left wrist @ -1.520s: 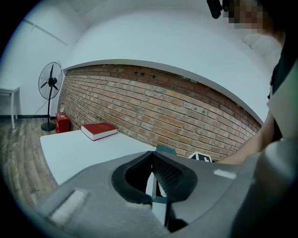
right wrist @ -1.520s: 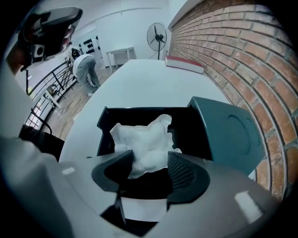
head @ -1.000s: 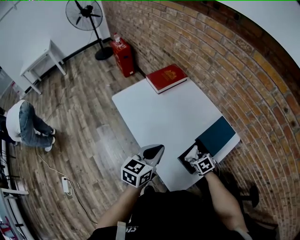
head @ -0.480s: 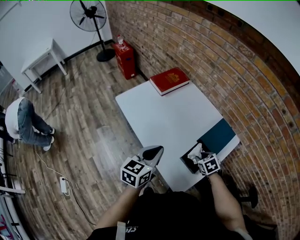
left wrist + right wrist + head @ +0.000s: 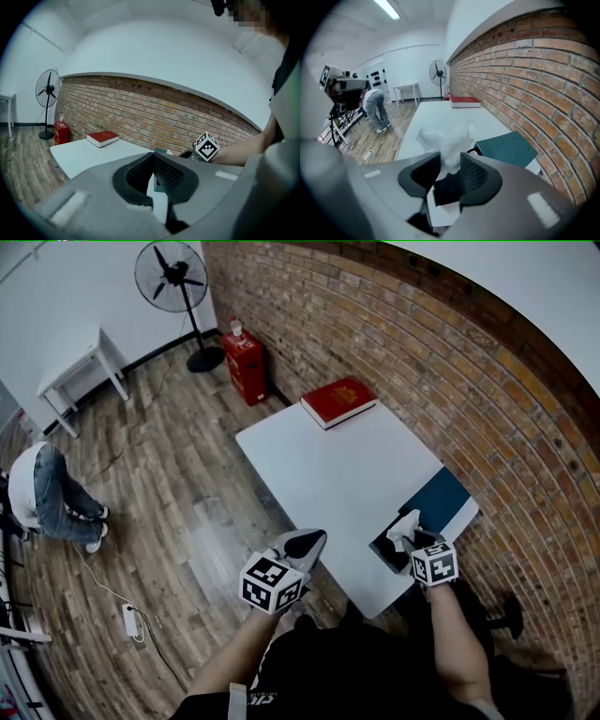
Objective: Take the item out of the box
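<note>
**Extraction step, judged well advanced.** The right tool [image 5: 450, 158] is shown pinching a white crumpled item [image 5: 446, 138], apparently soft paper or film, by its lower end. The item is held just above the open black box [image 5: 445, 190], which stands at the near right corner of the white surface [image 5: 323, 465]. The box's teal lid [image 5: 506, 149] lies just beside it along the right edge. The left tool [image 5: 153, 161] is seen with its jaws pressed together on nothing, at the near edge and apart from the box. A red book [image 5: 339, 400] lies at the far corner. The item appears light, puffy and irregular, with loose folds spread above the jaws. The next move is judged to call for the item to be carried clear of the box rim and set on bare surface. Whether a fold trails inside the box cannot be told.
</note>
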`<state>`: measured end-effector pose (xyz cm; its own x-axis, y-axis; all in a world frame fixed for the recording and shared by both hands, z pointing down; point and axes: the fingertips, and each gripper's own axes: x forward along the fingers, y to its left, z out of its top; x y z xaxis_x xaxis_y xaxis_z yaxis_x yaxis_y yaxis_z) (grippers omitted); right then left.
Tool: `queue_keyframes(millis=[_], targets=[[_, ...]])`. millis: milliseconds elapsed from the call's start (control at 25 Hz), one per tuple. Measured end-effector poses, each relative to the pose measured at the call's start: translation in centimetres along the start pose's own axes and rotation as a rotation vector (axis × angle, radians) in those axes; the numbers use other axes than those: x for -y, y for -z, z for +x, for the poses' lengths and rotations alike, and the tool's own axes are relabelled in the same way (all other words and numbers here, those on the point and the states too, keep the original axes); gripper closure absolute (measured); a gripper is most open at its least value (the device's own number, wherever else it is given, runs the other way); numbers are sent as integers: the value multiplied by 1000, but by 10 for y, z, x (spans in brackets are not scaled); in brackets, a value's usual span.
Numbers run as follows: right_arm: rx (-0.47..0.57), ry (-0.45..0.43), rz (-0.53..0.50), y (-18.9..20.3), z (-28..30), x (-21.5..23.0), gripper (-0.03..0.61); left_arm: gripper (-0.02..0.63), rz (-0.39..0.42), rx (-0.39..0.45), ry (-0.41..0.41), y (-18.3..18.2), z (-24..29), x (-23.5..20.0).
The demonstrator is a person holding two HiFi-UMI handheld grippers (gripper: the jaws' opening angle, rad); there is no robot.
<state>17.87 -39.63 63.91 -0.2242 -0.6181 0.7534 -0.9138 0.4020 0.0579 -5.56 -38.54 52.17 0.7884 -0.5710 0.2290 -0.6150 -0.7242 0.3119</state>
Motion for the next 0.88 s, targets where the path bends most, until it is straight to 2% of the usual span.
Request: queue_keyframes(millis=[160,440,880], targets=[[62,2,48,-8,-21,-14,448,607,14,2,7,0,-12,0],[142,-30,71,-20,-49,-29,449,607,26,47,-12,-16,-21,-3],[309,-77,87,-57,-100,-10,451,607,72,68,-35,-53,5,14]])
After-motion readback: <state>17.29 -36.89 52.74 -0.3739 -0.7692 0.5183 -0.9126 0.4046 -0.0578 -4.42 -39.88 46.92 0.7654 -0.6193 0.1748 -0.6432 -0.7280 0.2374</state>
